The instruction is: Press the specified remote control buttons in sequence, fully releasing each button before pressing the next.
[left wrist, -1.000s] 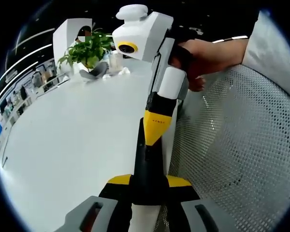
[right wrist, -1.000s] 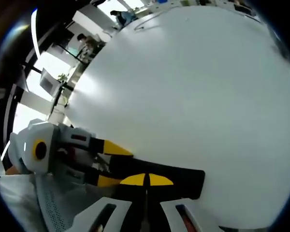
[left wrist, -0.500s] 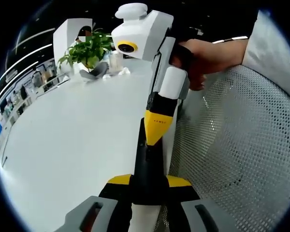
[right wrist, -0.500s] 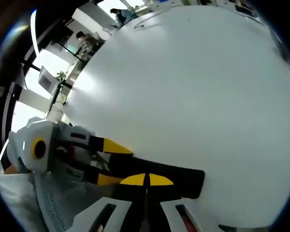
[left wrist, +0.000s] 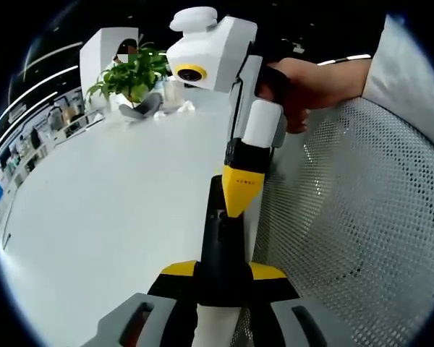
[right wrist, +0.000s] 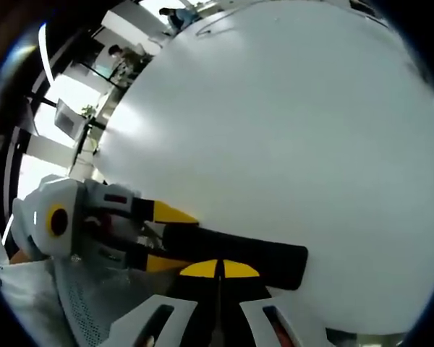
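Black remote (left wrist: 220,246) (right wrist: 239,253) lies at the white table's (left wrist: 108,210) (right wrist: 289,130) edge, clamped between the closed jaws of the left gripper (left wrist: 223,269) (right wrist: 163,238). The right gripper (left wrist: 240,196) (right wrist: 218,269), jaws closed to a yellow point, has its tip on or just above the remote; contact cannot be told. A plant (left wrist: 130,72) stands far across the table. White mesh (left wrist: 347,231) lies beside the table.

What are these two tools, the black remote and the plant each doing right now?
left tool: shut on the remote, holding it.
right tool: shut, tip at the remote's face; contact unclear.
remote: gripped at one end.
plant: upright on the table.
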Demonstrator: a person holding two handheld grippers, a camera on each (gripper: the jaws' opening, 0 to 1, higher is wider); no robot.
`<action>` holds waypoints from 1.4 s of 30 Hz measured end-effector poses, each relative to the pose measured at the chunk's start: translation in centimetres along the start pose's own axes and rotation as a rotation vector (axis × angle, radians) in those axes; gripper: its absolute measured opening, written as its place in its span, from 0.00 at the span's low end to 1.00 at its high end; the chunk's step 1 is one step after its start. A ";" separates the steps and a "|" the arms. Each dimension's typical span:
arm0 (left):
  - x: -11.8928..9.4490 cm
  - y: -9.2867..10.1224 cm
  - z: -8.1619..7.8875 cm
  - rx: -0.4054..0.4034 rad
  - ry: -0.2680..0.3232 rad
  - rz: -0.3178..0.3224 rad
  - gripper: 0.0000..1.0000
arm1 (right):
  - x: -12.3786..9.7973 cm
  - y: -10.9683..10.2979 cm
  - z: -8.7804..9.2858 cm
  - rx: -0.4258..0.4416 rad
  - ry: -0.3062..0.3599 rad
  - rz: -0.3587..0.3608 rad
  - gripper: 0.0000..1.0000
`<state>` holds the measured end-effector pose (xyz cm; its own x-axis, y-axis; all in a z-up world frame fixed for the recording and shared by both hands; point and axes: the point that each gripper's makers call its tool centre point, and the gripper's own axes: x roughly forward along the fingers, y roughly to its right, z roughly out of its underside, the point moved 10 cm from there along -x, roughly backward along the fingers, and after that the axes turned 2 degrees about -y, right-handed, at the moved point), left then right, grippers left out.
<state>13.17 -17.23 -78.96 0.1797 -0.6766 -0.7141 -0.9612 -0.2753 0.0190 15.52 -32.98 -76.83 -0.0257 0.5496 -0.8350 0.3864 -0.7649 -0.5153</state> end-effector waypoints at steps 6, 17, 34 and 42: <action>0.0 0.0 0.0 -0.002 0.002 0.001 0.24 | 0.0 -0.1 0.1 0.003 -0.006 0.002 0.00; 0.0 -0.1 0.0 -0.003 0.004 0.003 0.24 | 0.0 -0.1 0.1 -0.012 -0.009 0.006 0.00; 0.1 0.0 0.0 -0.001 0.006 0.005 0.25 | 0.1 -0.4 0.4 -0.058 -0.013 0.029 0.00; 0.0 0.0 0.0 0.000 0.005 0.005 0.25 | 0.4 -0.4 0.5 -0.078 -0.030 0.031 0.00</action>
<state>13.16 -17.26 -78.99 0.1757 -0.6816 -0.7103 -0.9621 -0.2717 0.0227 14.85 -32.64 -77.05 -0.0397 0.5148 -0.8564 0.4585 -0.7521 -0.4734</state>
